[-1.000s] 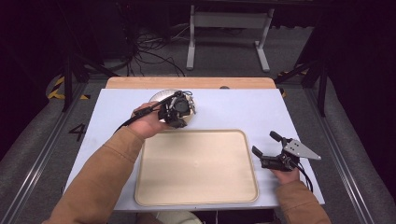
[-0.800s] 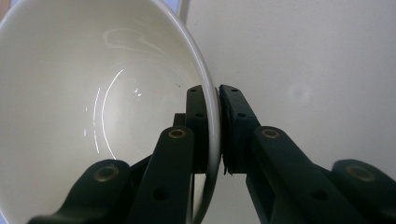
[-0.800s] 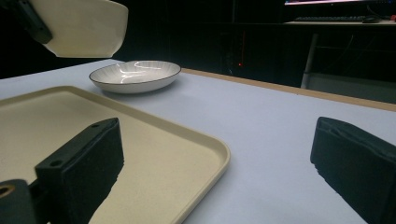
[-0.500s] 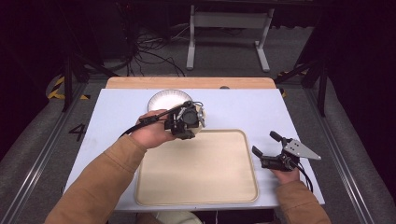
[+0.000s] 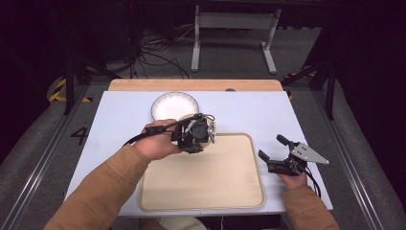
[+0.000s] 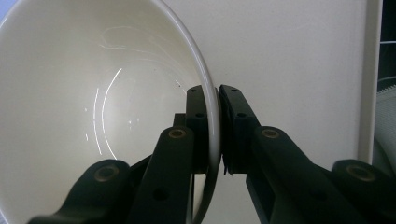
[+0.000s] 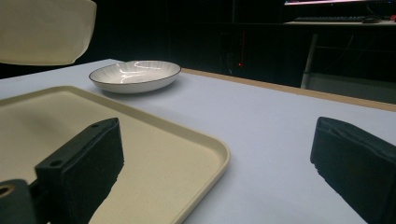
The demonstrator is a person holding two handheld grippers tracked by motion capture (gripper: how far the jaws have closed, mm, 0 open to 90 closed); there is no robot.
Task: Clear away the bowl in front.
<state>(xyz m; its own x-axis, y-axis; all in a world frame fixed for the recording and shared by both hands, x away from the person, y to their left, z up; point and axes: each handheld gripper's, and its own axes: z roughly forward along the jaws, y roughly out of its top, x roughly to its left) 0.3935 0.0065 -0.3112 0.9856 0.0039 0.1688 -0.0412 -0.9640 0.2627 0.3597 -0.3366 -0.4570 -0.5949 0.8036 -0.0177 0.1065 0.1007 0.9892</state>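
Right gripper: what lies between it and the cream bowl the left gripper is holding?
In the high view, a bare stretch of the beige rectangular tray lies between the right gripper and the cream bowl held by the left gripper.

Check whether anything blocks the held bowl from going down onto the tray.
Nothing visible does. The left gripper pinches the cream bowl by its rim above the tray, whose surface is bare. The white plate sits apart, behind the tray.
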